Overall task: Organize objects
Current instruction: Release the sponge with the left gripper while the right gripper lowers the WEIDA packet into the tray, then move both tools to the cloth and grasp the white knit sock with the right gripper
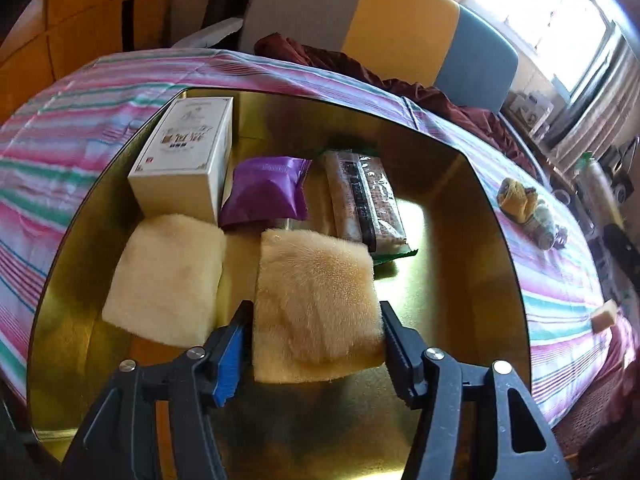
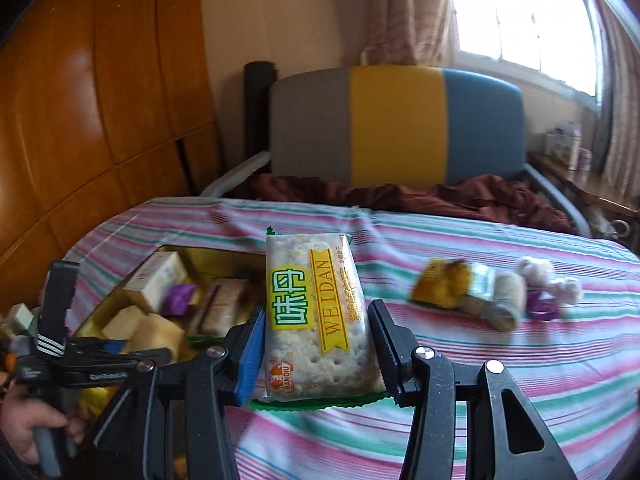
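Observation:
My left gripper (image 1: 316,320) is shut on a fuzzy tan sponge pad (image 1: 316,300) and holds it inside the gold tin box (image 1: 472,240). In the box lie a pale sponge pad (image 1: 168,280), a white carton (image 1: 188,152), a purple packet (image 1: 268,192) and a biscuit pack (image 1: 364,196). My right gripper (image 2: 316,344) is shut on a WEIDAN biscuit pack (image 2: 316,312) and holds it above the striped bedsheet (image 2: 520,360), right of the tin box (image 2: 192,254). The left gripper (image 2: 116,356) also shows in the right wrist view, over the box.
Loose items lie on the sheet to the right: a yellow cloth (image 2: 444,284), a pale roll (image 2: 508,296), a purple wrapper (image 2: 540,308) and a sponge piece (image 1: 604,314). A grey, yellow and blue headboard (image 2: 396,128) stands behind. A wooden wardrobe (image 2: 100,100) is at left.

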